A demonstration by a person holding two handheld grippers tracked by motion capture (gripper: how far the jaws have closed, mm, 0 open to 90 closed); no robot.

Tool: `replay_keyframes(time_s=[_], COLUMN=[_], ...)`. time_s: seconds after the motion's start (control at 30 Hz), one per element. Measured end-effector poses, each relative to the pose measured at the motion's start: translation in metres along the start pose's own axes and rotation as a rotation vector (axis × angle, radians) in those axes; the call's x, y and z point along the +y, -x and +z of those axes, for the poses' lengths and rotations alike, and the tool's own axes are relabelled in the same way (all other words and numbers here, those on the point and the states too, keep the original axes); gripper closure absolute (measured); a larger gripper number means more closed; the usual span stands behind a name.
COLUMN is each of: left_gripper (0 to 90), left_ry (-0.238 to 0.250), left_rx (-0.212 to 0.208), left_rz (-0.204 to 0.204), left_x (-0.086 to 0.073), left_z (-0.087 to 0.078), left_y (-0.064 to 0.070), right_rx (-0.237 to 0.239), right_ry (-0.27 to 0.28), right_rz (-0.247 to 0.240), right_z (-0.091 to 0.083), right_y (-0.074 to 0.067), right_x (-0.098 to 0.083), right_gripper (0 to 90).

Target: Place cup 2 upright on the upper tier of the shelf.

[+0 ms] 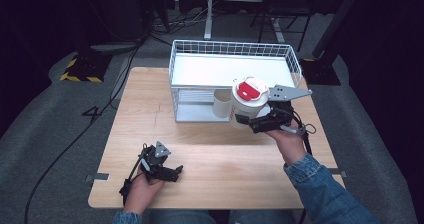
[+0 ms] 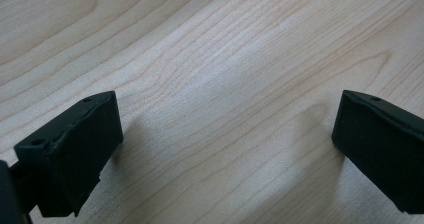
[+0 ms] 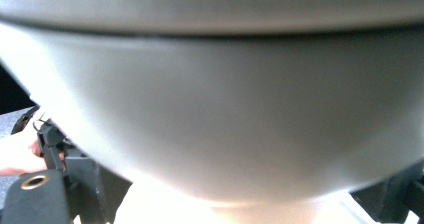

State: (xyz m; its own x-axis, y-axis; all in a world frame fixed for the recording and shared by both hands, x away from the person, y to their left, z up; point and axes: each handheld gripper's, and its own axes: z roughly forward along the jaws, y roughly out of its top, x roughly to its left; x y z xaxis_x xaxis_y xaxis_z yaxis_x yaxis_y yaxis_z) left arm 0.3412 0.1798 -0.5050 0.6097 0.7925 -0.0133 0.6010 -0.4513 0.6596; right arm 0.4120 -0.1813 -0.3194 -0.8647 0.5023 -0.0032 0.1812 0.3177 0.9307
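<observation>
High view: right tool (image 1: 248, 120) gripping white canister (image 1: 248, 102) by wire basket (image 1: 180, 59); left tool (image 1: 176, 172) wide.

White tub (image 3: 220, 114) close up (blurred), clamped between right tool (image 3: 220, 204) jaws.

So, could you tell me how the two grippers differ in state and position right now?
The right gripper is shut on the white tub with a red lid, held up in front of the wire rack; the left gripper is open and holds nothing. The right one is raised, while the left one sits low over the wooden table. Both are black and hand-held.
</observation>
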Motion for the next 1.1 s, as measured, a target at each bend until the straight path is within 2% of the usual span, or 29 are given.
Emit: replay_keyframes(time_s=[0.23,0.57,0.93,1.1], left_gripper=[0.3,0.2,0.2,0.2], left_ry=[-0.001,-0.002,0.000,-0.001], left_rx=[-0.001,-0.004,-0.012,-0.010], left_rz=[0.001,0.010,0.009,0.010], left_x=[0.000,0.001,0.001,0.001], left_z=[0.000,0.000,0.001,0.001], left_y=[0.000,-0.001,-0.001,-0.001], right_rx=[-0.002,-0.022,-0.073,-0.099], right_ry=[0.003,0.014,0.012,0.003], right_rz=[-0.008,-0.010,-0.011,0.008], right_z=[0.003,0.009,0.022,0.031], right_y=[0.002,0.014,0.032,0.047], right_x=[0.017,0.048,0.076,0.085], right_gripper=[12.3,12.4,12.3,12.4])
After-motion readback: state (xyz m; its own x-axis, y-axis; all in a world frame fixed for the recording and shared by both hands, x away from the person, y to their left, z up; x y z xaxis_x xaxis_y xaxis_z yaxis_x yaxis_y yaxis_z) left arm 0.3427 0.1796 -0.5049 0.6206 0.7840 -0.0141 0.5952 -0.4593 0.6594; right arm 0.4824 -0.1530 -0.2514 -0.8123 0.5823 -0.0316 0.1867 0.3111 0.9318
